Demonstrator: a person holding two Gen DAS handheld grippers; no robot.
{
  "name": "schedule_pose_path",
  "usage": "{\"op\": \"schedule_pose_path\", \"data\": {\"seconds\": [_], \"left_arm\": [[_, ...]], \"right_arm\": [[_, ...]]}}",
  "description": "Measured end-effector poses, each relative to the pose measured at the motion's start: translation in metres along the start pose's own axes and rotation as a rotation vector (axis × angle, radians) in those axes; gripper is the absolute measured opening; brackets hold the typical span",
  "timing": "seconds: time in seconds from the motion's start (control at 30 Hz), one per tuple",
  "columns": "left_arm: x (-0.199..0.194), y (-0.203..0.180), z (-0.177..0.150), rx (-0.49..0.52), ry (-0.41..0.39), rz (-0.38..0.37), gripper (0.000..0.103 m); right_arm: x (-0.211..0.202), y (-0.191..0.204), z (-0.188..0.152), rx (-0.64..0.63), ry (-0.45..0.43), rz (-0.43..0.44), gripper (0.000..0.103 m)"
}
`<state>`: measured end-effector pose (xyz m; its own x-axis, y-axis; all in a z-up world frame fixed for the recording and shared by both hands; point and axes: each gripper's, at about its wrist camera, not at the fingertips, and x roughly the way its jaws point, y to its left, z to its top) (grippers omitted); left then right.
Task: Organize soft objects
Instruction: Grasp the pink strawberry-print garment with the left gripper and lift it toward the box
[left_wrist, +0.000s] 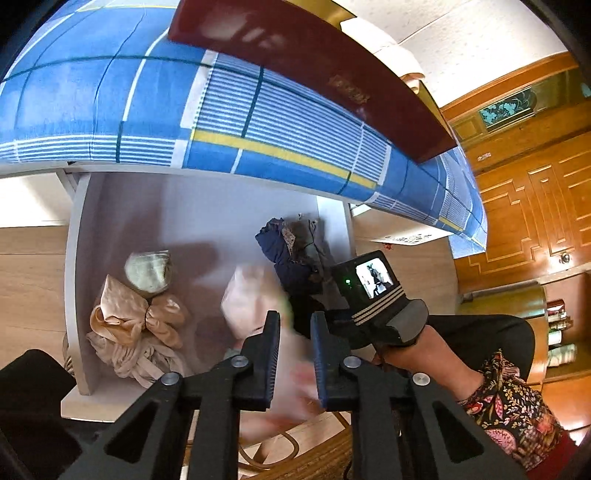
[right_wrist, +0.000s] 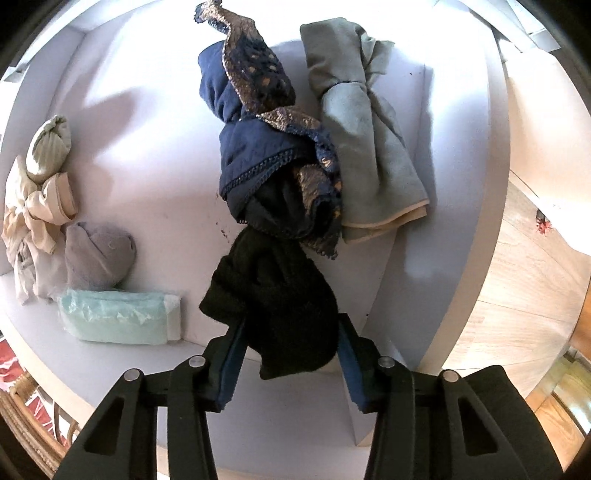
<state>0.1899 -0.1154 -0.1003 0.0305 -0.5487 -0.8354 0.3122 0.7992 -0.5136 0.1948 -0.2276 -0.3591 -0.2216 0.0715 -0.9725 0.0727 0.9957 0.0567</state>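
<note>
A shallow white drawer (right_wrist: 147, 110) holds soft items. My right gripper (right_wrist: 288, 339) points down into it, its jaws closed on a black cloth bundle (right_wrist: 280, 295). Just beyond lie a navy cloth with gold lace (right_wrist: 251, 147) and a grey-green cloth (right_wrist: 362, 147). At the drawer's left sit a green-white ball (right_wrist: 50, 147), a beige satin cloth (right_wrist: 40, 214), a mauve-grey ball (right_wrist: 99, 254) and a mint packet (right_wrist: 118, 321). My left gripper (left_wrist: 295, 332) hangs above the drawer, shut on a blurred pale pink soft item (left_wrist: 251, 306).
A bed with a blue checked sheet (left_wrist: 110, 92) and a dark red board (left_wrist: 314, 74) overhang the drawer. Wooden doors (left_wrist: 535, 206) stand to the right. Wood floor (right_wrist: 517, 277) surrounds the drawer. A wicker basket (right_wrist: 22, 417) sits near its front. A floral sleeve (left_wrist: 509, 406) reaches in.
</note>
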Motion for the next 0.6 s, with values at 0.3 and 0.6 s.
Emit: {"op": "schedule_pose_path", "data": {"seconds": [0.3,0.6], "left_arm": [[0.089,0.019,-0.015,0.03,0.208,0.161,0.079],[0.166,0.029,0.004,0.23,0.279,0.463,0.087]], "right_arm": [[0.005,-0.008,-0.004,0.042,0.027,0.043,0.047],[0.014,-0.019,-0.009,0.071,0.037,0.075,0.048]]}}
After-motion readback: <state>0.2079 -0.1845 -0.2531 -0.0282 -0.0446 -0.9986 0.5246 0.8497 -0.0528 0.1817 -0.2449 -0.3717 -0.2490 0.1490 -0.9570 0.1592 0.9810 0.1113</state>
